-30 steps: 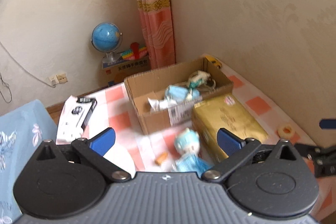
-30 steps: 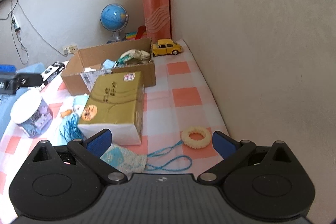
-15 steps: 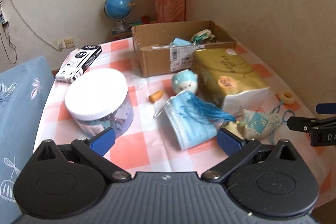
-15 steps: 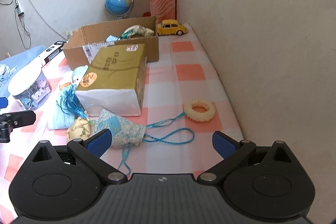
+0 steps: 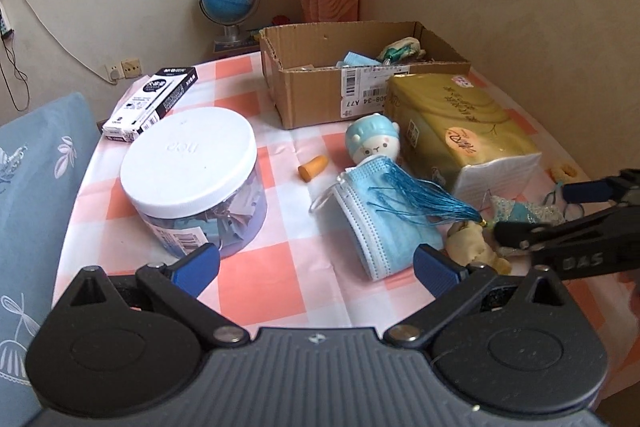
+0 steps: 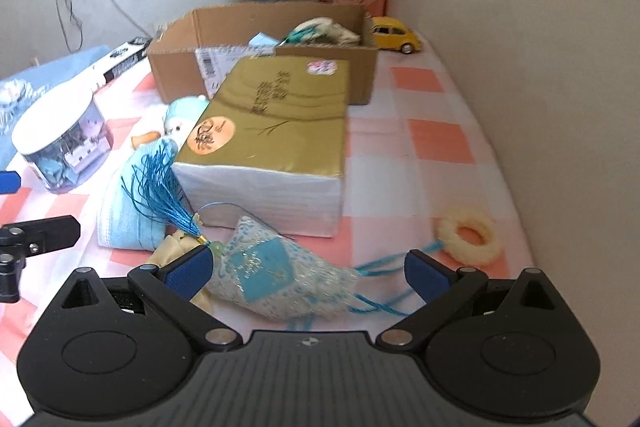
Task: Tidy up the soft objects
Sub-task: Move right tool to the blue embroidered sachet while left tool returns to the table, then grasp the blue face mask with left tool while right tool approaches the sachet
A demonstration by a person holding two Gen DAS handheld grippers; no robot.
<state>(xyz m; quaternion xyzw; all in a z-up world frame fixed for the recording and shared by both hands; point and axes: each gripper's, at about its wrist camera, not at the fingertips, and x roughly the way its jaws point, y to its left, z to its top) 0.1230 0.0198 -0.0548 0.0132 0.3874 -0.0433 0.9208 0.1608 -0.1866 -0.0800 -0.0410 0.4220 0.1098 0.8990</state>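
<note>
Blue pillow fabric (image 5: 36, 163) marks your far left edge; work rightward from there across the checked tablecloth (image 5: 280, 291). The white-lidded jar (image 5: 192, 179) is rigid and is likely not part of this sort. Your left gripper (image 5: 316, 265) hangs above the near table edge with its jaws spread wide and nothing between them. Next comes the blue face mask (image 5: 384, 223), lying flat with a blue tassel (image 5: 424, 199) draped over it and a small plush doll (image 5: 372, 143) at its far end. Expect the mask to be light and limp; pinch it through the folded body, not by an ear loop, which may stretch. Just beside it rests the gold tissue pack (image 6: 276, 131), soft but bulky. Your right gripper (image 6: 308, 273) is also fully open and empty, with the sequined sachet (image 6: 280, 275) lying between its fingers on the table. Judge the sachet as light, squashy and slippery on its surface; close on its padded middle, clear of the trailing cord (image 6: 380, 267). The cardboard box (image 6: 256, 43) behind the tissue pack already holds soft items and is the probable destination.
</note>
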